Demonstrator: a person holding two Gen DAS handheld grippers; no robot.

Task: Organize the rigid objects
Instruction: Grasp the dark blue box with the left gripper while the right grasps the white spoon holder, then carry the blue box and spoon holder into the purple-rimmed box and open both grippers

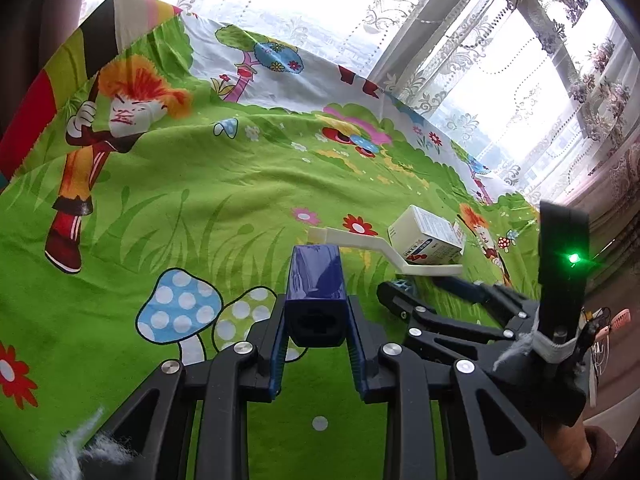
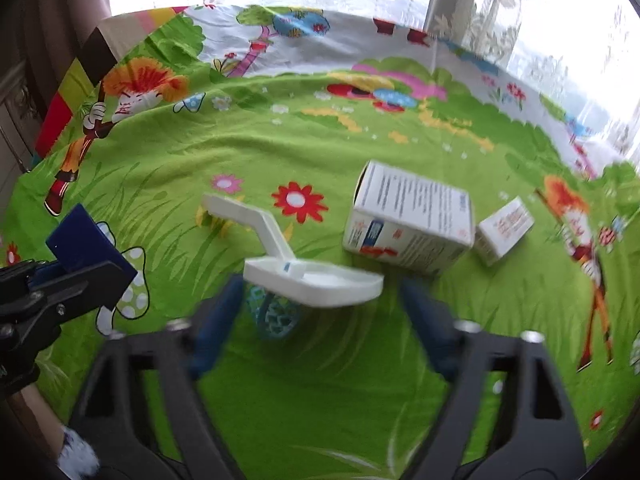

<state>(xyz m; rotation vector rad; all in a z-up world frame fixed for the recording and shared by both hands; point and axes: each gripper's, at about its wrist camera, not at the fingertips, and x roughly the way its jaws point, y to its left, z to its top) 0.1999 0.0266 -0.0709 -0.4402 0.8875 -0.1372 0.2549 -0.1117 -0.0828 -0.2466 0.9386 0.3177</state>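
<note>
My left gripper (image 1: 316, 320) is shut on a dark blue rectangular box (image 1: 316, 280), held lengthwise above the green cartoon-print cloth (image 1: 200, 184). The same box (image 2: 88, 244) and left gripper (image 2: 86, 268) show at the left edge of the right wrist view. My right gripper (image 2: 320, 312) is open, and its blue fingers (image 2: 222, 320) straddle the wide end of a white plastic scoop-shaped piece (image 2: 312, 280). That view is blurred, and I see no pad pressing on the piece. In the left wrist view the right gripper (image 1: 432, 292) sits just below the white piece (image 1: 380, 246).
A white printed carton (image 2: 412, 220) lies on its side just beyond the white piece, with a smaller white box (image 2: 506, 228) to its right. A teal lattice ring (image 2: 276, 318) lies under the white piece. Lace-curtained windows (image 1: 500, 80) stand behind the cloth's far edge.
</note>
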